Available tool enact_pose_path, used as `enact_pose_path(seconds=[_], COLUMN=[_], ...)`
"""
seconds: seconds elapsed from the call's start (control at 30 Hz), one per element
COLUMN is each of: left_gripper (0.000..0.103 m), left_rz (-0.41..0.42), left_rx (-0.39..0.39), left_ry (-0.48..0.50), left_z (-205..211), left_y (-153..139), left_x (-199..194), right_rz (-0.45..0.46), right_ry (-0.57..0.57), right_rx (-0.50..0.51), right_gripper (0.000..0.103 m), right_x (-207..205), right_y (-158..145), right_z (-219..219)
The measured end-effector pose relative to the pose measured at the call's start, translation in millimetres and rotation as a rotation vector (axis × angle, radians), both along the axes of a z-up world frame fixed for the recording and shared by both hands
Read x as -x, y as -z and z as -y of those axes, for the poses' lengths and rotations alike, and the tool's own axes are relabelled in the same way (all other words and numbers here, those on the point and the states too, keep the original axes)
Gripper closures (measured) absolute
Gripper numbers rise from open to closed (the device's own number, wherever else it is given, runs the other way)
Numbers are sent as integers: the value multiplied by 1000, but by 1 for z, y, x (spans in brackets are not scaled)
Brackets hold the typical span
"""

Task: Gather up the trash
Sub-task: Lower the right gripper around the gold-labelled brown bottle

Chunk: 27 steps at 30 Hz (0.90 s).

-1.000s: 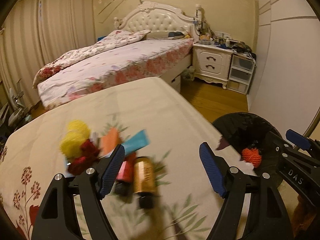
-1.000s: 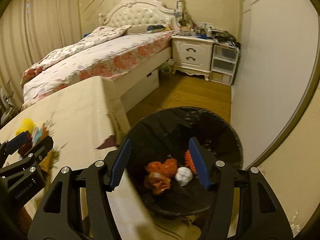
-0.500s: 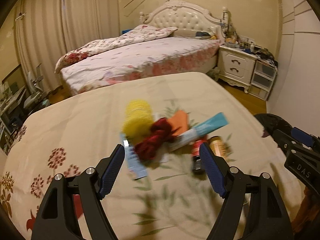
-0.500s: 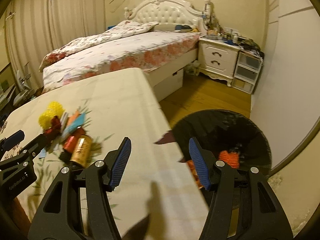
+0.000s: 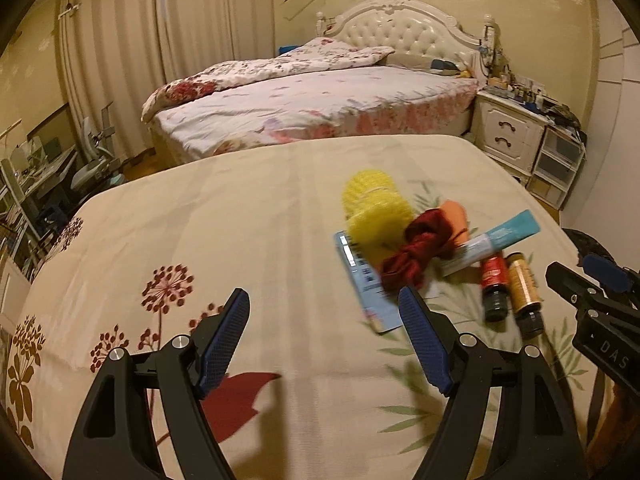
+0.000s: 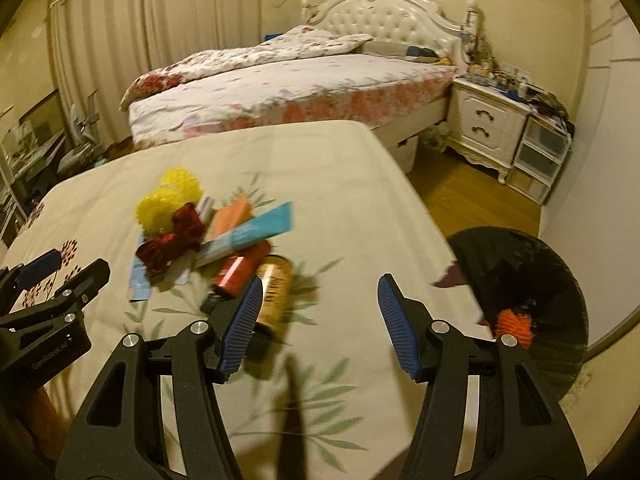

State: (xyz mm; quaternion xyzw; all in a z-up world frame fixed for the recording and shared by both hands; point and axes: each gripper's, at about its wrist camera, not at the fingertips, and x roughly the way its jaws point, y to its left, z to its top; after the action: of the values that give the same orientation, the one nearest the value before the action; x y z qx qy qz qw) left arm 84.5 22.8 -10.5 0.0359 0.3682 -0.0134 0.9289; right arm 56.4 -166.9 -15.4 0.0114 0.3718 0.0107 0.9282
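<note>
A heap of trash lies on the cloth-covered table (image 5: 240,220): yellow mesh balls (image 5: 374,202), a dark red crumpled wrapper (image 5: 416,252), a teal tube (image 5: 492,240), a red bottle (image 5: 494,280), a gold bottle (image 5: 524,286) and a blue card (image 5: 366,284). My left gripper (image 5: 324,336) is open and empty, just left of the heap. My right gripper (image 6: 318,320) is open and empty over the table, with the gold bottle (image 6: 274,288) by its left finger. A black bin (image 6: 532,276) beside the table holds an orange mesh ball (image 6: 514,322).
A bed with a floral cover (image 5: 320,100) stands behind the table. A white nightstand (image 5: 508,136) and plastic drawers (image 5: 560,160) stand at the right wall. A desk and chair (image 5: 60,168) stand at the far left. The table's right edge drops to the wooden floor (image 6: 472,192).
Both grippers have swung left. The right one left the bin and now faces the table. The heap has shifted right in the left wrist view. Both stay open and empty.
</note>
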Motion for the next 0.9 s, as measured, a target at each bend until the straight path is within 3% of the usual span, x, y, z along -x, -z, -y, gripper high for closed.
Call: enact_pose_path(seconds=[0.13,0.27,0.47,0.9], left_gripper=[28,28,28,28], left_rz=[-10,-23,-49,-137], left_rx=[8,11,16,-8], left_ry=[-17,-17,-5,13], left_z=[-9,-10,-4,11], left_y=[4,7,13,26], left_x=[0,-3,-11,-34], right_rz=[-30,-59,-94,-99], right_ry=[-16,-18,-25,-24], right_rx=[23,25,25,0], right_gripper=[55,58,78,79], right_x=[-6,-10,-13,-16], right_y=[6,13,22,23], right_z=[-10,-13,-11,-6])
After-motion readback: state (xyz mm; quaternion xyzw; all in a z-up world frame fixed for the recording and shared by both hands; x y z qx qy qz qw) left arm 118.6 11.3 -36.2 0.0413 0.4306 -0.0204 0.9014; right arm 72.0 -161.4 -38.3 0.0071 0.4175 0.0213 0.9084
